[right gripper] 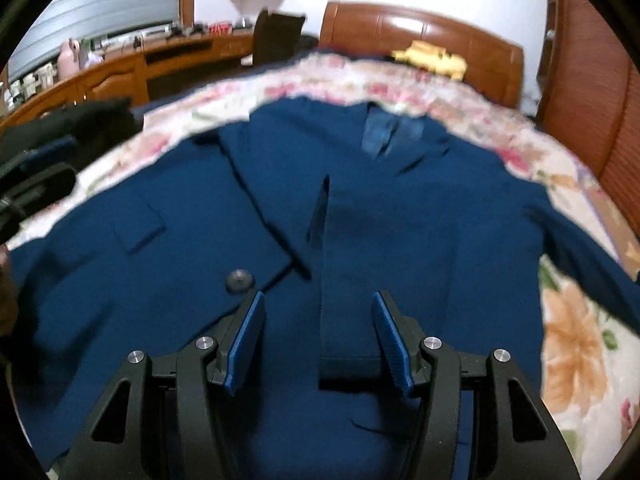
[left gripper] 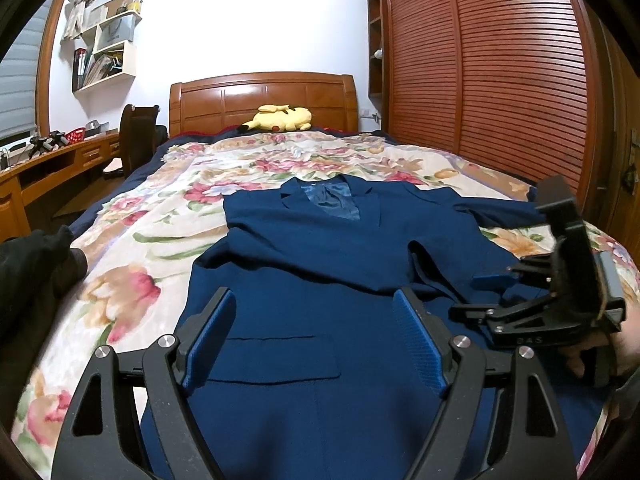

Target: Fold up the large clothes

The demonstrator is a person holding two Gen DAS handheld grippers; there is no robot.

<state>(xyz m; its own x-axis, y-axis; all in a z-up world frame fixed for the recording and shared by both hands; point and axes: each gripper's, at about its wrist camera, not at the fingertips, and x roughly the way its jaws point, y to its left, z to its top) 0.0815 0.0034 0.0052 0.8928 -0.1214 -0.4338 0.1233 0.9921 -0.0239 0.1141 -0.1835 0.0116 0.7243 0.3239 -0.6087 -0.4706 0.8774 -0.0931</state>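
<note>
A navy suit jacket point(left gripper: 320, 248) lies front up on the floral bedspread point(left gripper: 160, 208), collar toward the headboard. My left gripper point(left gripper: 313, 294) hovers open over its lower front, just above the pocket flap point(left gripper: 276, 356), with only flat cloth between the fingers. In the right wrist view the jacket point(right gripper: 180, 240) fills the frame, and one sleeve point(right gripper: 352, 272) lies folded across the chest. The cuff end rests between the fingers of my right gripper point(right gripper: 318, 297), which is open, its pads not pressing on the cuff. A dark button point(right gripper: 239, 280) sits just left of it. The right gripper point(left gripper: 476, 298) also shows at the jacket's right side.
A yellow plush toy point(left gripper: 280, 118) lies by the wooden headboard point(left gripper: 260, 100). A slatted wardrobe point(left gripper: 500, 80) runs along the right. A desk point(left gripper: 48, 164) and chair point(left gripper: 138, 136) stand to the left. Dark clothing point(left gripper: 36, 264) lies on the bed's left edge.
</note>
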